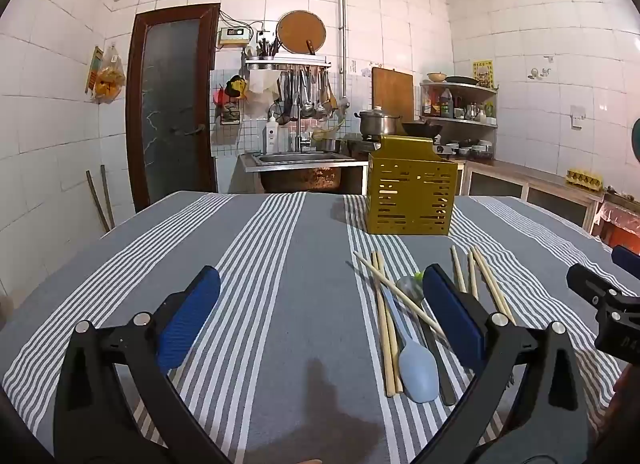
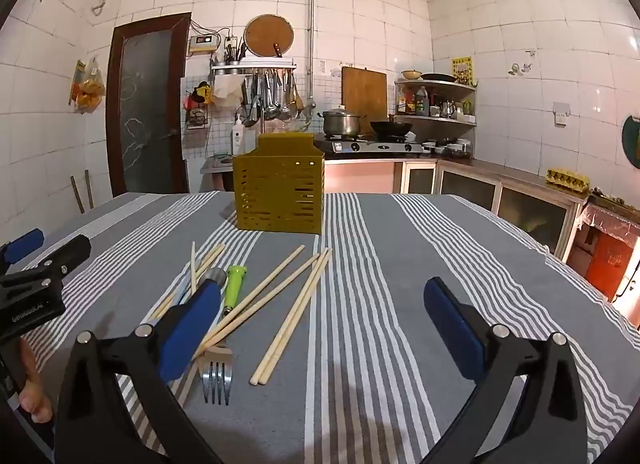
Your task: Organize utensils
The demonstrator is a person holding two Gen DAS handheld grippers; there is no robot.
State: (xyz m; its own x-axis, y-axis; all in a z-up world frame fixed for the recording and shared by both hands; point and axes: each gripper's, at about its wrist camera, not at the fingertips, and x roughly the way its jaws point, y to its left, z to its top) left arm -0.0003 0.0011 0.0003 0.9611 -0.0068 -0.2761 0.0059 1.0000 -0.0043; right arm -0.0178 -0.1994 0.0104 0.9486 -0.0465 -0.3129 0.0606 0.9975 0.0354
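A loose scatter of pale wooden chopsticks (image 2: 288,316) is lying on the grey-and-white striped tablecloth (image 2: 400,264), mixed with a light-blue plastic spoon (image 1: 416,368) and a steel fork with a lime-green handle (image 2: 218,376). In the right wrist view the fork's tines are pointing toward the camera, with two chopsticks crossing its handle. Behind the pile, farther up the table, a mustard-yellow slotted metal utensil holder (image 2: 280,196) is standing upright, well apart from the utensils. The left gripper (image 1: 320,320) is hovering over bare cloth with its blue-padded jaws spread wide and nothing between them; the utensils are lying just beside and partly behind its right finger. The right gripper (image 2: 320,328) is likewise gaping wide and empty, with the fork and chopsticks sitting beside its left finger.
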